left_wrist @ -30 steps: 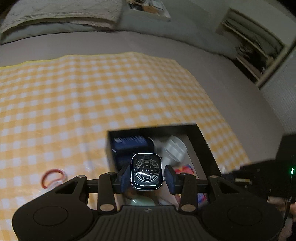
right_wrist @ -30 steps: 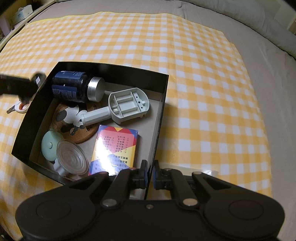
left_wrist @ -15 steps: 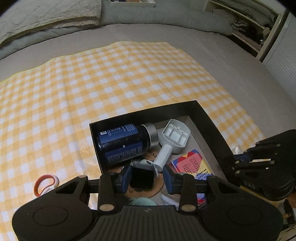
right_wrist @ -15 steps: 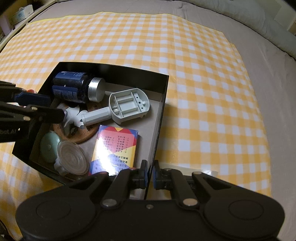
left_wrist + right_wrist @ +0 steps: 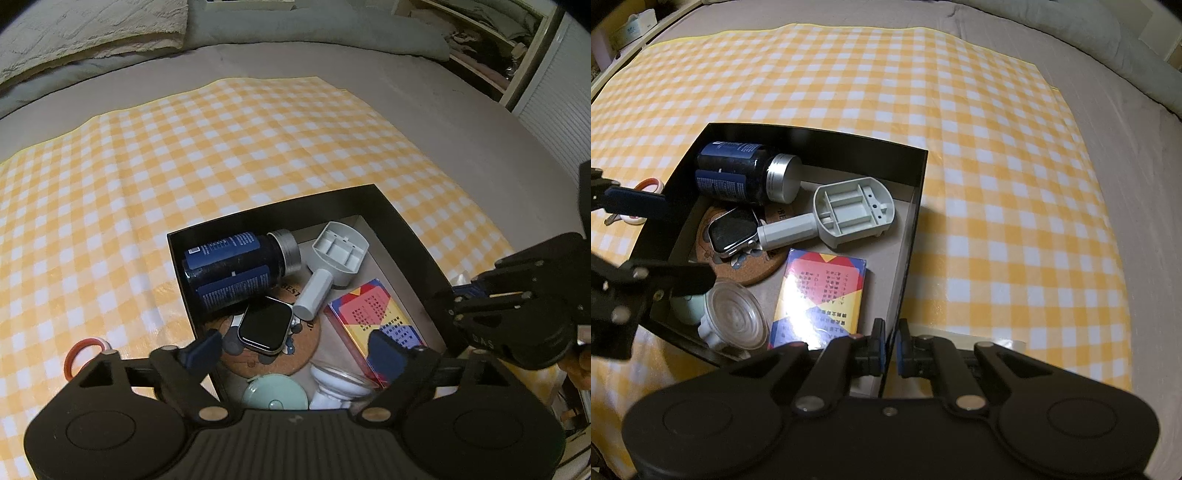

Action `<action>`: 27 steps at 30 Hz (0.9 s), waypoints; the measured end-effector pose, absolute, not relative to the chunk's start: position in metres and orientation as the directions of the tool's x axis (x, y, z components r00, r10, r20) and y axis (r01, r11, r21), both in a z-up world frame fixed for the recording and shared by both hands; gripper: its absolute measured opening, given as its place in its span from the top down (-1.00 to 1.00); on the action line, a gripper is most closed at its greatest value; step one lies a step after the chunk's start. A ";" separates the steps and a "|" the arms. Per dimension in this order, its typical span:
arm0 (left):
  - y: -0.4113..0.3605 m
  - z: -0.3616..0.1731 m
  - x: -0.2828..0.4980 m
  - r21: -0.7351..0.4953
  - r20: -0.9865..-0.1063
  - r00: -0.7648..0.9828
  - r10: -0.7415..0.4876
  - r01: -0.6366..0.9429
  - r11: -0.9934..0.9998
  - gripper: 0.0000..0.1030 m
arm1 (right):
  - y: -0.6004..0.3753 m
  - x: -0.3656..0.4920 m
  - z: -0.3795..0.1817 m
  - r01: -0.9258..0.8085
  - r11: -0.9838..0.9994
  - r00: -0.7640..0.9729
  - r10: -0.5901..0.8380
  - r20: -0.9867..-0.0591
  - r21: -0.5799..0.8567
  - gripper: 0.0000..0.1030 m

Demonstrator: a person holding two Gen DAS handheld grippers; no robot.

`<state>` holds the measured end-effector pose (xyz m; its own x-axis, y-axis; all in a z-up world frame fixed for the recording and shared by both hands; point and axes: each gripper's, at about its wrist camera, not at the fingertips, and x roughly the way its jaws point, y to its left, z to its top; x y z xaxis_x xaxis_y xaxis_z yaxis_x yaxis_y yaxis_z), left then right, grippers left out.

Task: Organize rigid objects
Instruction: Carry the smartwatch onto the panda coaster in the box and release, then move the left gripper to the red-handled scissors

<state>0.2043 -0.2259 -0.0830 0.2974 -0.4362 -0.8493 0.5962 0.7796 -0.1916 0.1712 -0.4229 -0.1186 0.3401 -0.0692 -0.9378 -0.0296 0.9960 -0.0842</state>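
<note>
A black box (image 5: 402, 225) (image 5: 827, 138) sits on a yellow checked cloth. In it lie a dark blue bottle (image 5: 232, 269) (image 5: 738, 173), a grey handled part (image 5: 334, 258) (image 5: 846, 216), a cork coaster (image 5: 284, 354), a colourful card box (image 5: 373, 321) (image 5: 822, 295), a mint lid (image 5: 275, 395) and a clear suction cup (image 5: 735, 317). A smartwatch (image 5: 265, 326) (image 5: 733, 230) lies face up on the coaster. My left gripper (image 5: 295, 350) is open and empty just above it. My right gripper (image 5: 890, 349) is shut on the box's near right wall.
Red-handled scissors (image 5: 83, 356) (image 5: 646, 186) lie on the cloth left of the box. Grey bedding and pillows (image 5: 295, 33) surround the cloth. A shelf (image 5: 491, 44) stands at the far right.
My left gripper lowered the smartwatch into the box, opened and let it go onto the coaster. My right gripper has stayed clamped on the box wall.
</note>
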 end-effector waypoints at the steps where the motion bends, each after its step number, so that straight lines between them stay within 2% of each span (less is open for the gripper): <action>1: -0.225 -0.082 0.203 -0.194 -0.848 0.296 -0.440 0.599 0.777 -0.74 | -0.423 0.171 -0.119 -0.030 0.996 0.340 -0.070 -0.938 -0.085 0.88; 5: -0.222 -0.078 0.198 -0.203 -0.847 0.293 -0.444 0.594 0.779 -0.87 | -0.424 0.172 -0.117 -0.029 0.996 0.339 -0.073 -0.938 -0.088 0.88; 14: -0.197 -0.067 0.186 -0.206 -0.835 0.331 -0.440 0.553 0.807 -0.97 | -0.423 0.172 -0.118 -0.030 0.995 0.337 -0.083 -0.938 -0.098 0.88; 18: -0.176 -0.063 0.183 -0.198 -0.824 0.359 -0.438 0.542 0.817 -0.99 | -0.421 0.171 -0.118 -0.031 0.994 0.337 -0.085 -0.938 -0.101 0.88; 27: -0.122 -0.074 0.196 -0.131 -0.833 0.425 -0.354 0.470 0.873 -1.00 | -0.421 0.171 -0.118 -0.031 0.994 0.335 -0.093 -0.938 -0.109 0.87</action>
<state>0.1962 -0.1224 -0.0742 0.4247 -0.3537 -0.8334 0.4697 0.8730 -0.1312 0.1714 -0.4210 -0.1178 0.3354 -0.0927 -0.9375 -0.0309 0.9935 -0.1093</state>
